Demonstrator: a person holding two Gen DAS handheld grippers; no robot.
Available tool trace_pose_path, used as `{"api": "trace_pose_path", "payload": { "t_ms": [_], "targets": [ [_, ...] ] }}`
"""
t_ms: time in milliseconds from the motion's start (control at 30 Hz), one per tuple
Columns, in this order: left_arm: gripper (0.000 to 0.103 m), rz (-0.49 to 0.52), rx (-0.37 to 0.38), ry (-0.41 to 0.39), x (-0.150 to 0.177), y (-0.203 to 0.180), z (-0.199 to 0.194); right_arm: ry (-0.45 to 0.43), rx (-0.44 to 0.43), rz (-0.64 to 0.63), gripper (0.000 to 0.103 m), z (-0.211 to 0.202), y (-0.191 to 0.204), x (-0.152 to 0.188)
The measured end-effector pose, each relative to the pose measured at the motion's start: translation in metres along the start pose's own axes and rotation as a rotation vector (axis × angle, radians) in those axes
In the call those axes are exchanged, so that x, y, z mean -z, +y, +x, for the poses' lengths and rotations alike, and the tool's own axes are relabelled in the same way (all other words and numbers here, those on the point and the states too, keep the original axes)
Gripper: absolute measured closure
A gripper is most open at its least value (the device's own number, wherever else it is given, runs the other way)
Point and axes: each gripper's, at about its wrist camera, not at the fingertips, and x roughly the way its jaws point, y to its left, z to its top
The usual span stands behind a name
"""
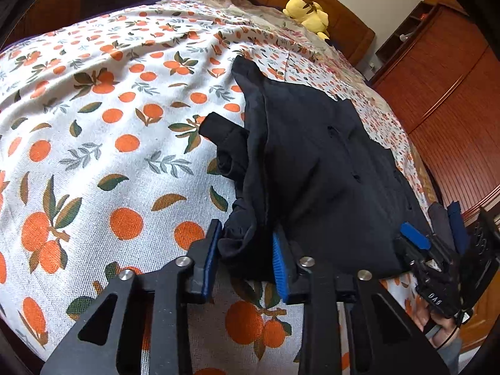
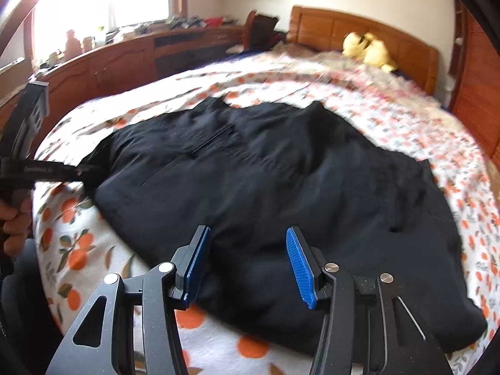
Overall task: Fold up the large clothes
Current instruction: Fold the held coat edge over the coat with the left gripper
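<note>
A large black jacket (image 2: 275, 181) lies spread on the orange-print bedspread (image 1: 103, 125). It also shows in the left wrist view (image 1: 312, 162), partly folded with a bunched sleeve at its left. My left gripper (image 1: 245, 250) stands open with a bunched fold of the jacket's near-left edge between its blue pads, which do not press it. It also appears at the left edge of the right wrist view (image 2: 84, 172). My right gripper (image 2: 247, 262) is open and empty just above the jacket's near hem. It appears at the right of the left wrist view (image 1: 434, 234).
A yellow plush toy (image 2: 368, 50) sits by the wooden headboard (image 2: 359, 31). A wooden wardrobe (image 1: 443, 72) stands right of the bed. A long wooden cabinet (image 2: 118, 59) with clutter runs under the window on the left.
</note>
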Motion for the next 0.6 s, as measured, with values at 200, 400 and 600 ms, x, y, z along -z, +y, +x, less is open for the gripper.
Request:
{"api": "trace_pose_path", "payload": {
  "t_ms": [200,400,600],
  "targets": [
    [0.088,0.115,-0.070,-0.011,-0.007,-0.034,-0.013,0.067,-0.039,0.004,0.051,0.015,-0.009,0.000],
    [0.091,0.236,-0.068,-0.103,-0.024,-0.089,-0.047,0.066,-0.071,0.046,0.051,0.010,-0.029,-0.002],
    [0.091,0.363,-0.010,-0.135,-0.043,-0.168,-0.059,0.003,0.012,0.139,0.051,-0.034,-0.082,0.008]
  ]
}}
